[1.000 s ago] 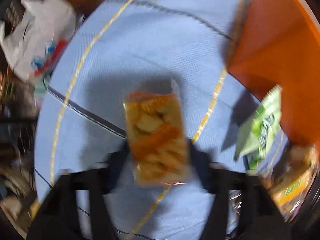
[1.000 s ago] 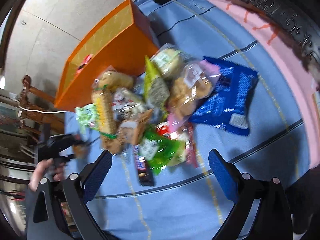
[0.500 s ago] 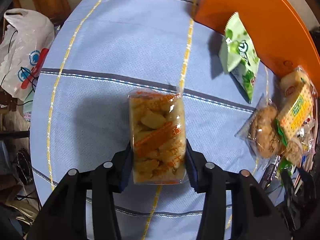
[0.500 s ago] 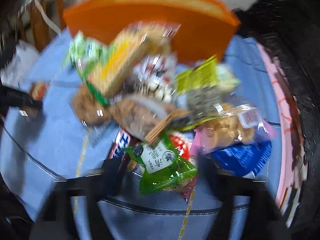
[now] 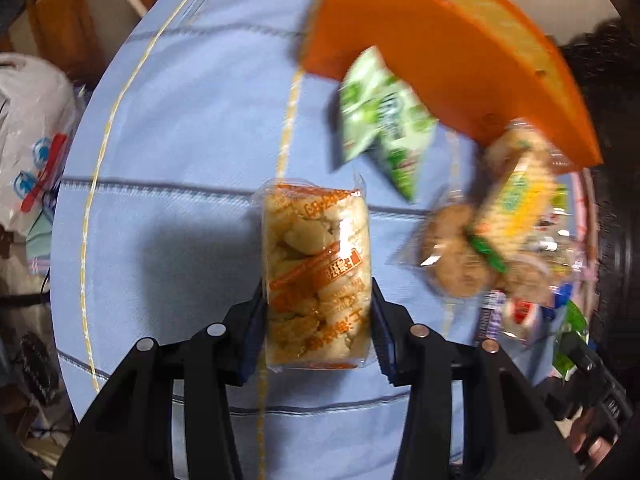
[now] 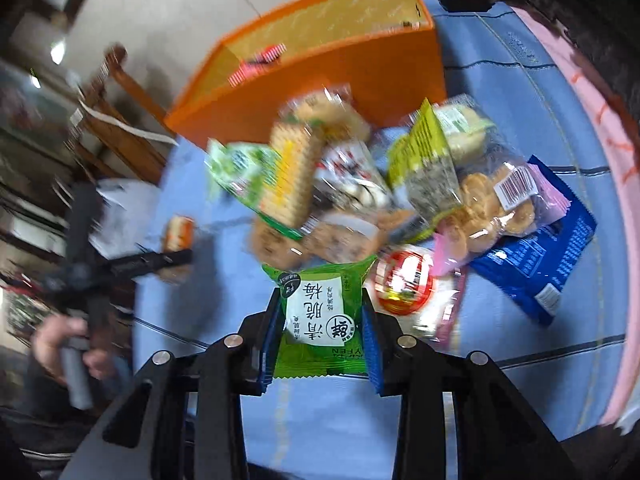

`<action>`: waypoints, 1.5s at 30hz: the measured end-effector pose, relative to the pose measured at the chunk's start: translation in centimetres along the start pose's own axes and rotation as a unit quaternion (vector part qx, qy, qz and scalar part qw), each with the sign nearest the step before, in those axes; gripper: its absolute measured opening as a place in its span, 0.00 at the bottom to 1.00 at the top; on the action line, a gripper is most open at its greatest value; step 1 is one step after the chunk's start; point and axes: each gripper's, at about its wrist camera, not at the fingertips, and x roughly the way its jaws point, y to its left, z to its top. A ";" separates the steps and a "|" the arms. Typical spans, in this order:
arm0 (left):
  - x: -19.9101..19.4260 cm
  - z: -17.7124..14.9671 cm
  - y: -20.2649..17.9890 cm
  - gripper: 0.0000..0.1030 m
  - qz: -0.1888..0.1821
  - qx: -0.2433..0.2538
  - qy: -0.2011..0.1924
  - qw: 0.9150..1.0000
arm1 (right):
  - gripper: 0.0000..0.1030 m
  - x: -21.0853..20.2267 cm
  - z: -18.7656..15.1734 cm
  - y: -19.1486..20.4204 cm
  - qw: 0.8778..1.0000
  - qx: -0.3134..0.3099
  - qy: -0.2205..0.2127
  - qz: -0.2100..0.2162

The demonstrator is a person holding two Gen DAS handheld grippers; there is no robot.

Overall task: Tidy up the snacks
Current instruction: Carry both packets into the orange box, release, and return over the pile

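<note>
Over the blue striped tablecloth (image 5: 168,128), the right gripper (image 6: 322,344), wide open a second ago, is closing on the green plum-candy packet (image 6: 320,320) at the pile's edge. The left gripper (image 5: 318,320) still clamps the clear biscuit pack (image 5: 316,272), apparently carrying it toward the orange box (image 5: 420,60).

Left gripper (image 5: 318,312): black plastic frame, blue finger pads, round silver screws. Right gripper (image 6: 320,336): same build, black w/ blue pads, silver screws.
</note>
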 end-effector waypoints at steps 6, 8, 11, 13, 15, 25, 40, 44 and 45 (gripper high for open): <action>-4.9 2.6 -2.8 0.44 -0.033 0.032 -0.054 0.998 | 0.35 -2.2 2.2 -0.6 0.993 0.059 -0.034 0.091; -6.2 4.2 -3.8 0.44 -0.037 0.044 -0.072 0.996 | 0.35 -3.2 3.9 -0.6 0.993 0.059 -0.052 0.092; -8.1 6.7 -4.9 0.44 -0.038 0.066 -0.106 0.991 | 0.35 -4.4 7.2 -0.7 0.991 0.054 -0.086 0.088; -9.0 9.1 -5.9 0.44 -0.042 0.064 -0.124 0.989 | 0.36 -4.8 9.3 -0.5 0.989 0.054 -0.110 0.080; -9.4 11.6 -6.6 0.44 -0.048 0.059 -0.137 0.988 | 0.37 -5.1 10.9 -0.4 0.987 0.058 -0.140 0.063; -6.1 18.9 -8.9 0.44 -0.026 0.055 -0.133 0.989 | 0.37 -2.2 18.1 0.3 0.983 0.052 -0.175 0.015; -4.9 14.3 -7.1 0.95 0.045 0.057 -0.144 0.987 | 0.93 -0.7 14.7 -0.3 0.980 0.074 -0.178 -0.053; -3.2 11.6 -4.4 0.95 0.041 0.029 -0.107 0.993 | 0.94 -0.7 10.7 -1.7 0.985 0.095 -0.126 -0.067; -2.4 10.8 -3.4 0.95 0.032 0.015 -0.093 0.995 | 0.94 -0.4 9.9 -1.9 0.987 0.095 -0.106 -0.068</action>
